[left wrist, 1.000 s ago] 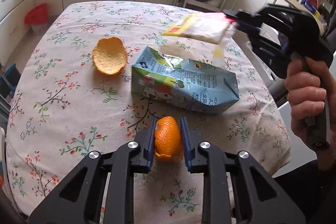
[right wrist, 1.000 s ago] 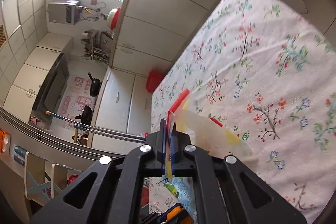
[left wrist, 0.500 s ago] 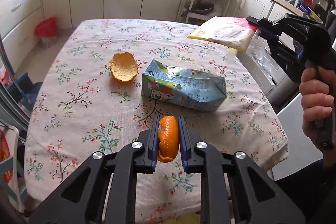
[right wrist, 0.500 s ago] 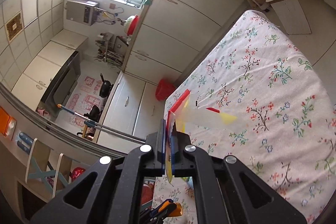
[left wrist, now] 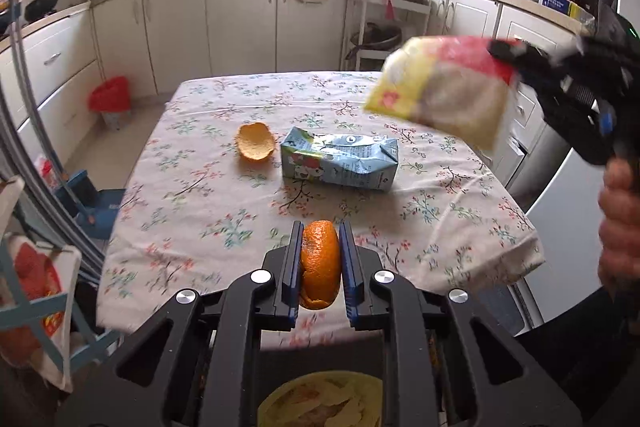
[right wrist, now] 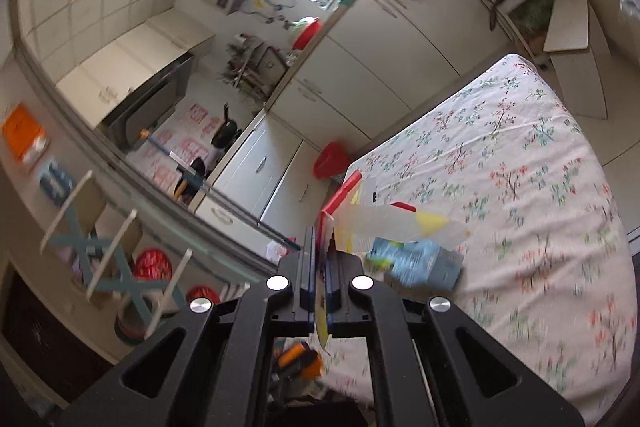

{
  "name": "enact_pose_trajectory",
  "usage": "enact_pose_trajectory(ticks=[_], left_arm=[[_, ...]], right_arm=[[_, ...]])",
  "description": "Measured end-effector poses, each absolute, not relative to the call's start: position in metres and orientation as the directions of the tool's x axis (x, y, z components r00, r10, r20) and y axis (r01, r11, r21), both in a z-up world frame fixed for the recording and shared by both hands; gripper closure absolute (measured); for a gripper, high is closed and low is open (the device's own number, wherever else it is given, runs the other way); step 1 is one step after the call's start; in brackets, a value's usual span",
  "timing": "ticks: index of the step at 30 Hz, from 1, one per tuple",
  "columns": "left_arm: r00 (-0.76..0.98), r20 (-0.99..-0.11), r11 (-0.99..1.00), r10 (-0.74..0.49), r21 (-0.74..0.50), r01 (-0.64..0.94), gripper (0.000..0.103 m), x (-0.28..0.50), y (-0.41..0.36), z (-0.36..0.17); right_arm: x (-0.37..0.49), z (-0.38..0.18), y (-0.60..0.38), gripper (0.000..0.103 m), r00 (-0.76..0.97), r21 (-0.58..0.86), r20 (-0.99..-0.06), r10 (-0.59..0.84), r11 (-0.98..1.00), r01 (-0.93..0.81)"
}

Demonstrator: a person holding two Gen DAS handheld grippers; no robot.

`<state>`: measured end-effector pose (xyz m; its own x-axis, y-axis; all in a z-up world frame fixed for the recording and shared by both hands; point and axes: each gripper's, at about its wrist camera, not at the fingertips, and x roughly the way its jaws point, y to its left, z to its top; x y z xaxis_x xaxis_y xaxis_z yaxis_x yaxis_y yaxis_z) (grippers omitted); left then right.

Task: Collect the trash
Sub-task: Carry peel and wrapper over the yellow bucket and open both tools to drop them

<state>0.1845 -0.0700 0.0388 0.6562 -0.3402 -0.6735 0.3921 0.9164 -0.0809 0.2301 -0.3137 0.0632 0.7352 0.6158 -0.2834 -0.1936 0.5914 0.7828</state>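
Note:
My left gripper (left wrist: 320,233) is shut on a piece of orange peel (left wrist: 320,263), held off the near edge of the table. My right gripper (right wrist: 320,239) is shut on the red edge of a yellow and clear plastic wrapper (right wrist: 394,223); the wrapper also shows in the left wrist view (left wrist: 444,97), held in the air over the table's right side. A crushed blue juice carton (left wrist: 340,163) and a second orange peel (left wrist: 255,147) lie on the floral tablecloth (left wrist: 192,199). A yellow bin with scraps (left wrist: 324,403) sits below my left gripper.
White kitchen cabinets (left wrist: 240,23) stand behind the table. A red bin (left wrist: 110,99) is on the floor at the far left. A wire rack with pots (left wrist: 380,27) stands at the back right. A chair and cloth bag (left wrist: 36,267) are at the left.
Both grippers have pulled back and up from the table with their loads. The left gripper now hangs past the near table edge above the yellow bin. The wrapper has swung nearer the left camera.

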Motion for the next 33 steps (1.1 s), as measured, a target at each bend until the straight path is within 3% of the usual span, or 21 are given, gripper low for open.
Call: enact_pose_trajectory(ticks=[12, 26, 32, 33], left_arm=[[0.687, -0.650, 0.934, -0.326, -0.109, 0.340, 0.087, 0.135, -0.034, 0.052], [0.651, -0.687, 0.937, -0.324, -0.137, 0.322, 0.087, 0.097, -0.016, 0.039], [0.596, -0.736, 0.937, -0.321, -0.156, 0.312, 0.087, 0.089, -0.015, 0.018], [0.587, -0.744, 0.937, -0.320, -0.158, 0.311, 0.087, 0.087, -0.016, 0.015]], right_arm=[[0.132, 0.040, -0.249, 0.099, 0.660, 0.678, -0.393, 0.640, 0.687, -0.263], [0.103, -0.033, -0.156, 0.099, 0.368, 0.508, -0.711, 0.599, 0.800, -0.320], [0.106, -0.066, -0.146, 0.098, 0.284, 0.463, -0.801, 0.527, 0.846, -0.265], [0.106, -0.071, -0.146, 0.094, 0.266, 0.467, -0.808, 0.526, 0.846, -0.255]])
